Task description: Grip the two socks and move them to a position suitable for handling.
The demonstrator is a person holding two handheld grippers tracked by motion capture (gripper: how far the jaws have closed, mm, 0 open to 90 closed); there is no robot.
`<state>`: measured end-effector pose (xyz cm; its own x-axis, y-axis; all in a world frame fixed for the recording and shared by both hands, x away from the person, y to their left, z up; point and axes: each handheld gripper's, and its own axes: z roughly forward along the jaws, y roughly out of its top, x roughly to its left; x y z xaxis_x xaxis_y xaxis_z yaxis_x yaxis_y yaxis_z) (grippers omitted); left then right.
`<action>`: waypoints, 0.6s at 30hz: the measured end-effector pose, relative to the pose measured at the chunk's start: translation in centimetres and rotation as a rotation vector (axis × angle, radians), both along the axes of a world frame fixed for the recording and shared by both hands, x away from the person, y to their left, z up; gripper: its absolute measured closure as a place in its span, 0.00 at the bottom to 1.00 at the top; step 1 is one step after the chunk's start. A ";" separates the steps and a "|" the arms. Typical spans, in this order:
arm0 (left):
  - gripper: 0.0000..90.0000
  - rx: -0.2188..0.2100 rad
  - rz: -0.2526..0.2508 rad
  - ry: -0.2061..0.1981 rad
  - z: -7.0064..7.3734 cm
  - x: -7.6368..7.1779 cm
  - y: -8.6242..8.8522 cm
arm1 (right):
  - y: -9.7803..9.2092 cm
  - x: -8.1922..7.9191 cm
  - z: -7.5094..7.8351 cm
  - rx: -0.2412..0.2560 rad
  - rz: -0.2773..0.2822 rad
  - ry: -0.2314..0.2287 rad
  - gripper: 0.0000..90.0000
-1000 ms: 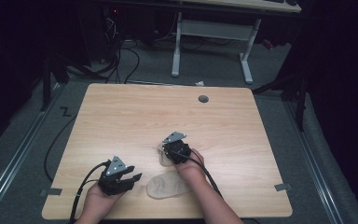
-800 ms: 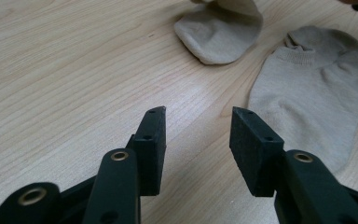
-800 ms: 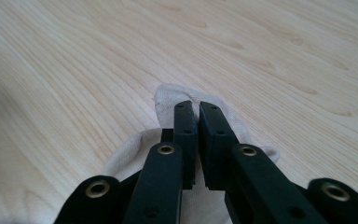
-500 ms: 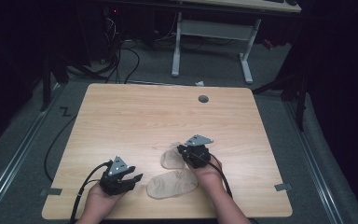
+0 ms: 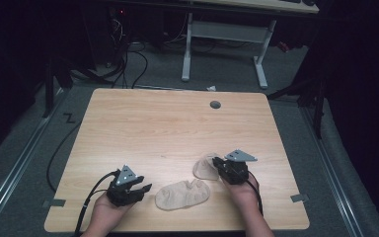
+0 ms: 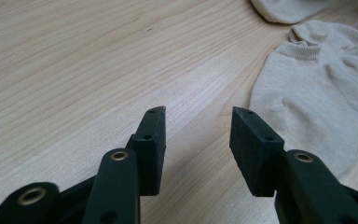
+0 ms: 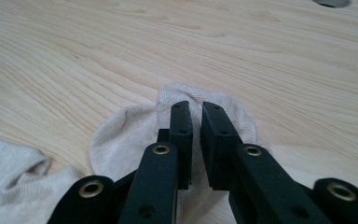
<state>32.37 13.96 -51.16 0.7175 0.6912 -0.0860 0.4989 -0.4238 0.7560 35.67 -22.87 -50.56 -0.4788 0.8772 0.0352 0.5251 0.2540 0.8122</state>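
Here the right tool (image 7: 196, 109) is nearly clenched over the far sock (image 7: 135, 126); the left tool (image 6: 196, 115) sits released beside the near sock (image 6: 317, 88), bare worktop (image 5: 168, 128) between.

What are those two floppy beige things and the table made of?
The two socks look like soft knitted fabric, likely cotton: matte, ribbed cuff, limp folds. The table looks like pale wood or wood-look laminate: smooth, with printed-looking grain lines.

Moved right tongs (image 5: 216, 163) rightward, away from flat sock (image 5: 182, 194); small sock (image 5: 205, 168) dragged along, now clear of it.
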 end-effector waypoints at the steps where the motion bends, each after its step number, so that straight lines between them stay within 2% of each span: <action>1: 0.62 0.000 0.000 0.000 0.0 0.0 0.0 | -0.3 -0.2 0.0 0.001 -0.003 -0.004 0.94; 6: 0.61 -0.008 -0.001 0.003 0.1 0.0 -0.2 | -1.2 -0.6 0.3 0.028 -0.016 -0.011 0.95; 10: 0.60 -0.036 -0.008 0.005 0.5 1.0 -1.4 | -0.6 -0.4 0.1 0.014 -0.002 -0.008 0.96; 13: 0.64 -0.043 -0.026 0.011 0.8 2.5 -3.4 | -0.2 -0.3 0.1 0.012 0.007 -0.011 0.96; 18: 0.73 -0.020 -0.062 0.018 0.6 5.3 -8.1 | 0.2 0.1 -0.1 0.004 0.016 -0.006 0.96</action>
<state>37.71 5.82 -50.51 0.7569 0.6437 -0.1129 0.4860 -0.4389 0.7558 35.75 -22.67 -50.69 -0.4931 0.8692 0.0360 0.5162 0.2590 0.8164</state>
